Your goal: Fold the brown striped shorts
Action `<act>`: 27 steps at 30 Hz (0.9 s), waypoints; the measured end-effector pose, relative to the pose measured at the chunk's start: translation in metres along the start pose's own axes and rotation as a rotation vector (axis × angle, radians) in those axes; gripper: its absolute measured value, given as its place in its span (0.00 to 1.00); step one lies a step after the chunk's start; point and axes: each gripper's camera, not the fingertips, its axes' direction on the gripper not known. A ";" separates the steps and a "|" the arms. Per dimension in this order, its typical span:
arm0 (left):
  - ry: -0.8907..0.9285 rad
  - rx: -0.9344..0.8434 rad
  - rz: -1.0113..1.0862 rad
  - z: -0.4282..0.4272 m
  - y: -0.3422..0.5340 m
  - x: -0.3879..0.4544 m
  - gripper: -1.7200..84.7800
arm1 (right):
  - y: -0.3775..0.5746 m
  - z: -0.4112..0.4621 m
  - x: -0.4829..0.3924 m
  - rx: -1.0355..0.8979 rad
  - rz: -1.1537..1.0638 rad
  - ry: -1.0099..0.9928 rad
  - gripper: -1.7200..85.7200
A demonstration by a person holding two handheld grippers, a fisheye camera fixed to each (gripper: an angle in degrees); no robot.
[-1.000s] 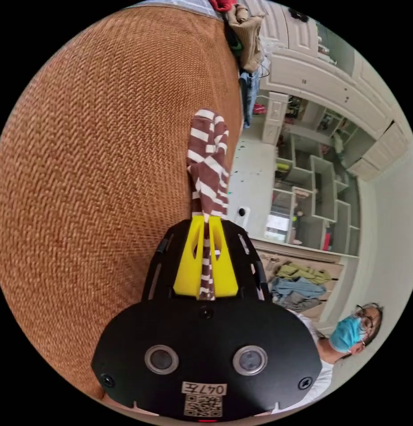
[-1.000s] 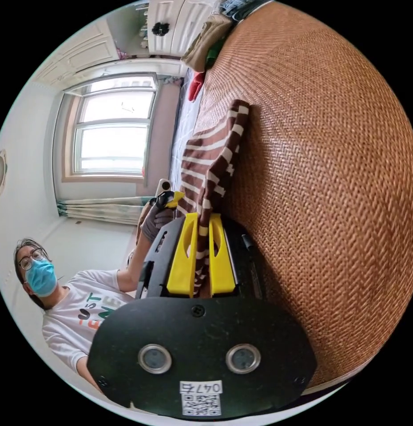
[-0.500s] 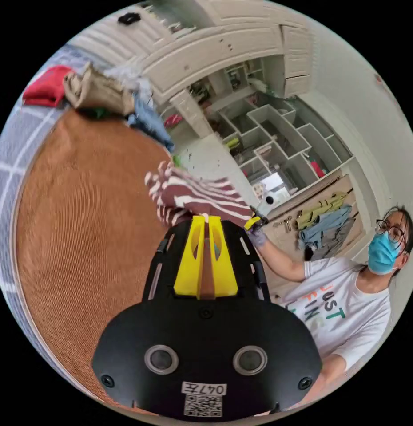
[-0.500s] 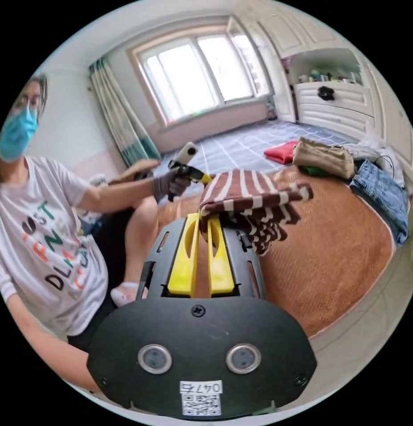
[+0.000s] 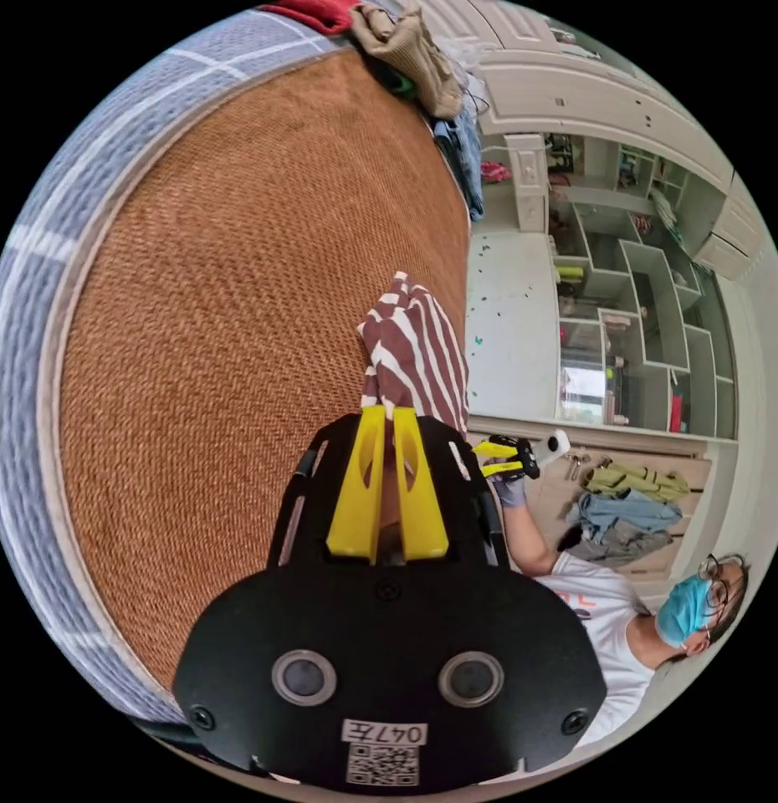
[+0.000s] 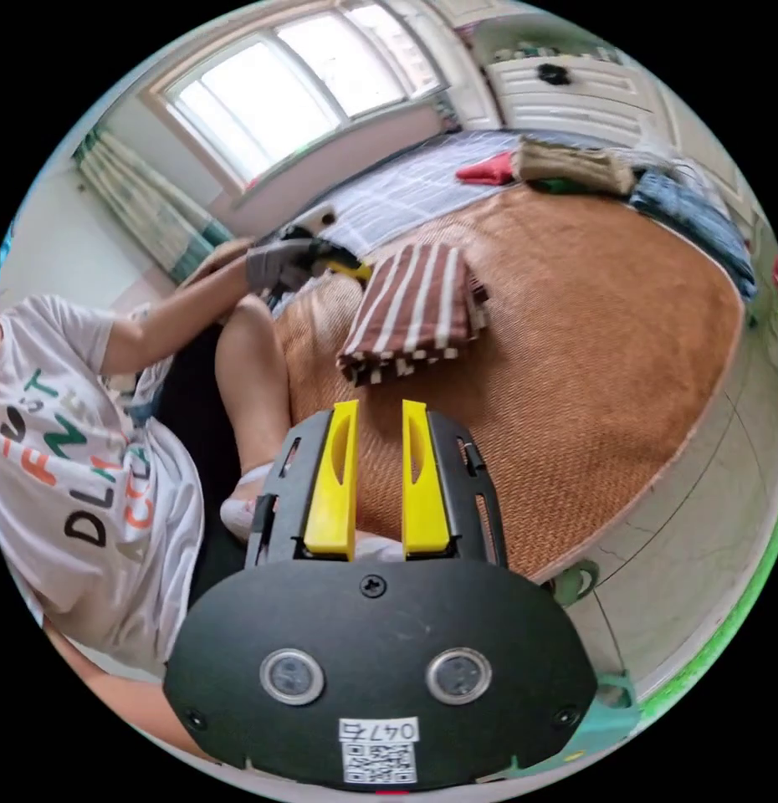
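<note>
Near edge of brown striped shorts [image 5: 416,355] hidden between jaws, shelf contents [image 5: 632,335] too small to tell

Daylight poured in from the window [image 6: 297,100], which was blown out to near white. The room was bright and evenly lit, with soft shadows. Heavy fisheye bending curved the mat [image 5: 238,335] and the shelves [image 5: 640,335] near the edges. Both pictures stayed pretty sharp, with little blur.

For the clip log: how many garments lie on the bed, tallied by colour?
Brown striped shorts: 1
Red garment: 1
Tan garment: 1
Green garment: 1
Blue denim garment: 1
Total: 5
</note>
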 end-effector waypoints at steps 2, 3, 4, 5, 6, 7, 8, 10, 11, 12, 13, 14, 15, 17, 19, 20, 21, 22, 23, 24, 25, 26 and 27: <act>-0.083 0.039 -0.003 -0.014 0.002 0.011 0.01 | -0.003 -0.025 0.011 0.105 0.076 0.005 0.11; -0.149 0.042 -0.002 -0.021 0.001 0.020 0.01 | -0.008 -0.033 0.019 0.158 0.120 -0.009 0.13; -0.178 0.041 0.001 -0.023 0.000 0.024 0.01 | -0.012 -0.035 0.023 0.176 0.139 -0.017 0.13; -0.222 0.036 0.007 -0.025 -0.002 0.031 0.01 | -0.021 -0.032 0.030 0.197 0.164 -0.031 0.14; -0.239 0.028 0.010 -0.026 -0.005 0.031 0.01 | -0.032 -0.025 0.037 0.195 0.182 -0.042 0.15; -0.235 0.023 0.008 -0.026 -0.006 0.028 0.01 | -0.038 -0.019 0.039 0.189 0.190 -0.044 0.15; -0.208 0.015 -0.005 -0.026 -0.009 0.017 0.01 | -0.050 -0.006 0.045 0.171 0.200 -0.047 0.15; -0.111 0.027 -0.034 -0.032 -0.008 -0.007 0.01 | -0.069 0.014 0.055 0.138 0.219 -0.059 0.15; -0.026 0.045 -0.048 -0.039 -0.006 -0.023 0.01 | -0.080 0.026 0.063 0.118 0.233 -0.064 0.15; 0.046 0.069 -0.056 -0.048 -0.004 -0.036 0.01 | -0.089 0.035 0.072 0.099 0.251 -0.067 0.14; 0.072 0.082 -0.057 -0.053 -0.003 -0.041 0.01 | -0.093 0.039 0.077 0.090 0.263 -0.073 0.14; 0.101 0.111 -0.058 -0.065 -0.001 -0.047 0.01 | -0.098 0.044 0.086 0.080 0.288 -0.115 0.11; 0.109 0.132 -0.057 -0.076 -0.001 -0.049 0.01 | -0.102 0.047 0.093 0.078 0.293 -0.215 0.07; 0.107 0.149 -0.051 -0.090 -0.002 -0.050 0.01 | -0.106 0.038 0.094 0.101 0.295 -0.301 0.03; 0.103 0.163 -0.039 -0.102 -0.002 -0.048 0.01 | -0.112 0.019 0.077 0.139 0.244 -0.217 0.02; 0.100 0.178 -0.028 -0.111 -0.002 -0.043 0.01 | -0.119 0.007 0.061 0.143 0.193 -0.145 0.02; 0.077 0.196 -0.017 -0.123 -0.001 -0.036 0.01 | -0.129 -0.001 0.044 0.136 0.133 -0.084 0.02; 0.056 0.207 -0.011 -0.129 -0.001 -0.032 0.01 | -0.135 -0.004 0.035 0.128 0.099 -0.056 0.02; 0.003 0.235 0.005 -0.143 0.000 -0.022 0.01 | -0.150 -0.010 0.018 0.107 0.019 -0.003 0.02; -0.040 0.269 0.040 -0.156 0.001 -0.008 0.01 | -0.165 -0.017 -0.002 0.089 -0.080 0.046 0.02; -0.051 0.283 0.069 -0.162 0.001 0.000 0.01 | -0.172 -0.021 -0.012 0.082 -0.139 0.072 0.02; -0.047 0.297 0.139 -0.168 0.001 0.015 0.01 | -0.185 -0.027 -0.034 0.063 -0.268 0.137 0.02; -0.013 0.292 0.215 -0.170 -0.002 0.028 0.01 | -0.194 -0.032 -0.054 0.034 -0.395 0.216 0.02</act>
